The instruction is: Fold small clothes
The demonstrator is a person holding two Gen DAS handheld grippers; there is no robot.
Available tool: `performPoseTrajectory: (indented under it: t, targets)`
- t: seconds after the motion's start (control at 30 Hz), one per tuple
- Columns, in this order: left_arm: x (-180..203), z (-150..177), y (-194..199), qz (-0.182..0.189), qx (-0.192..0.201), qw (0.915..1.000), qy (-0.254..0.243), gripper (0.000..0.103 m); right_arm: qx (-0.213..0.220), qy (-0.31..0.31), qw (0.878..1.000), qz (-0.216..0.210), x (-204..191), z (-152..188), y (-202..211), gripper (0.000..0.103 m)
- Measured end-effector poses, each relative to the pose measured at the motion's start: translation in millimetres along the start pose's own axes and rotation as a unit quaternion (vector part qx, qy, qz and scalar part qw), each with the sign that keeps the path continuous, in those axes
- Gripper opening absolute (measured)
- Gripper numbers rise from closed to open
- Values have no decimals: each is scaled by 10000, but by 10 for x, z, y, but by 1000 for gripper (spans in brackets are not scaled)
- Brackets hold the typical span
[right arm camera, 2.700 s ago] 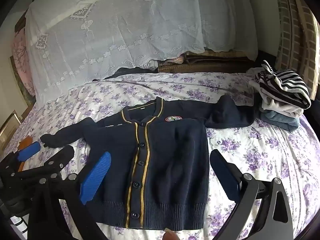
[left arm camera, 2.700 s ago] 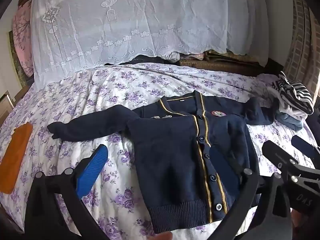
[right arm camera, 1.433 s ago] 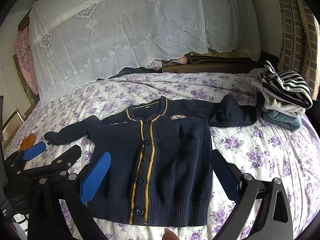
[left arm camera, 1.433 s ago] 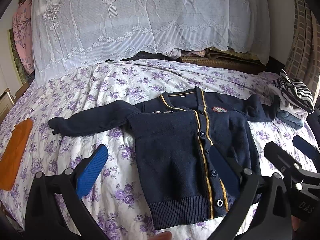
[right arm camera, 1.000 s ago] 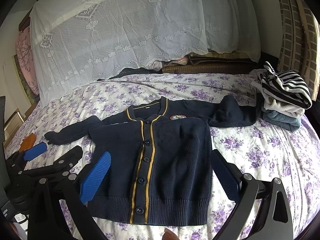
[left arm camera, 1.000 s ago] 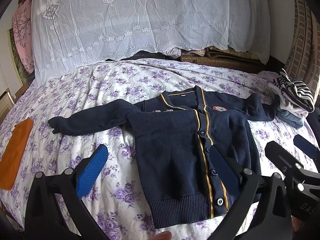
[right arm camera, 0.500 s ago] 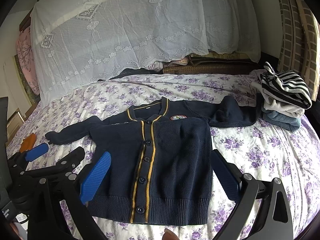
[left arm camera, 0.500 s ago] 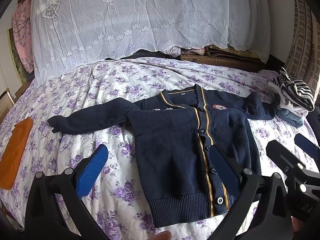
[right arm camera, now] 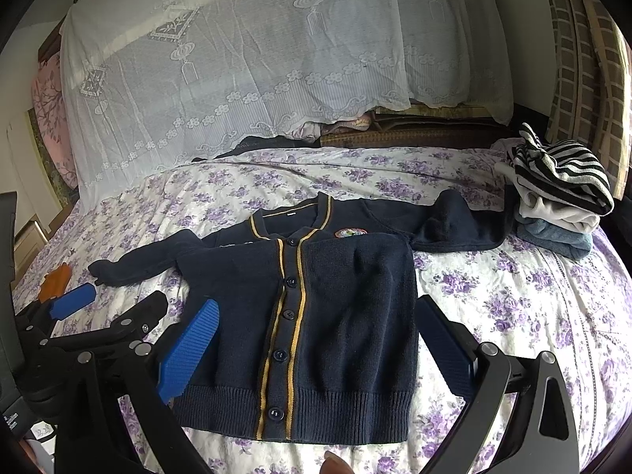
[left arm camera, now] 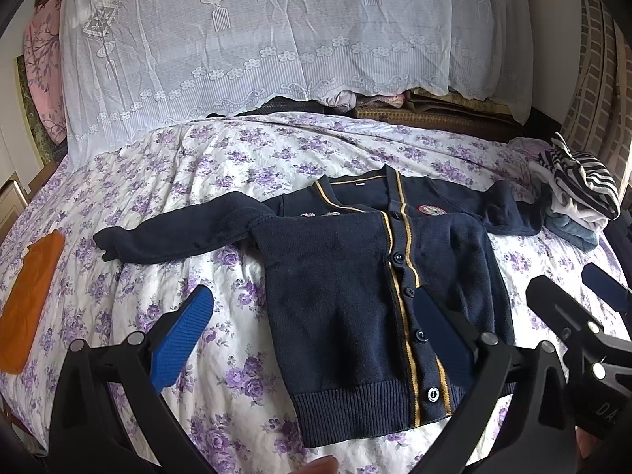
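Observation:
A small navy cardigan point(left arm camera: 375, 276) with yellow button-band trim and a chest badge lies flat, front up, on the floral bed; it also shows in the right wrist view point(right arm camera: 316, 308). Its left sleeve point(left arm camera: 170, 233) is stretched out to the left and its right sleeve point(right arm camera: 454, 225) runs out to the right. My left gripper point(left arm camera: 312, 335) is open and empty above the cardigan's lower left part. My right gripper point(right arm camera: 316, 343) is open and empty above the hem. Each gripper shows in the other's view, the right point(left arm camera: 580, 308) and the left point(right arm camera: 106, 308).
A stack of folded clothes with a striped piece on top point(right arm camera: 561, 193) sits at the bed's right edge. An orange cloth point(left arm camera: 31, 300) lies at the left edge. A white lace cover point(right arm camera: 256, 63) drapes bedding at the back. The floral bedspread point(right arm camera: 533, 296) surrounds the cardigan.
Both grippers have drawn back and risen slightly, so the cardigan looks a bit farther off. The cardigan has not moved and both grippers have stayed open.

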State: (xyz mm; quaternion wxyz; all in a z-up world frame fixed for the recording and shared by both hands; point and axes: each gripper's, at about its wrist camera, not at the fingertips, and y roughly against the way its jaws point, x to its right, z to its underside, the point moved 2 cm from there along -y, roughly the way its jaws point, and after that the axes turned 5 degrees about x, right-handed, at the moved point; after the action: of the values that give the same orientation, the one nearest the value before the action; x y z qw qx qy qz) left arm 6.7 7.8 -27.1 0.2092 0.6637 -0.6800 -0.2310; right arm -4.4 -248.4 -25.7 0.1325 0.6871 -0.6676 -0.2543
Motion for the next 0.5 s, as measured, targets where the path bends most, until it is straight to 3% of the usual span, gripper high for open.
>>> performPoseTrajectory:
  t: [0.5]
  targets:
    - [27, 21, -7, 0, -29, 10000, -11, 99, -6, -7, 10000, -12, -18, -12, 16, 100]
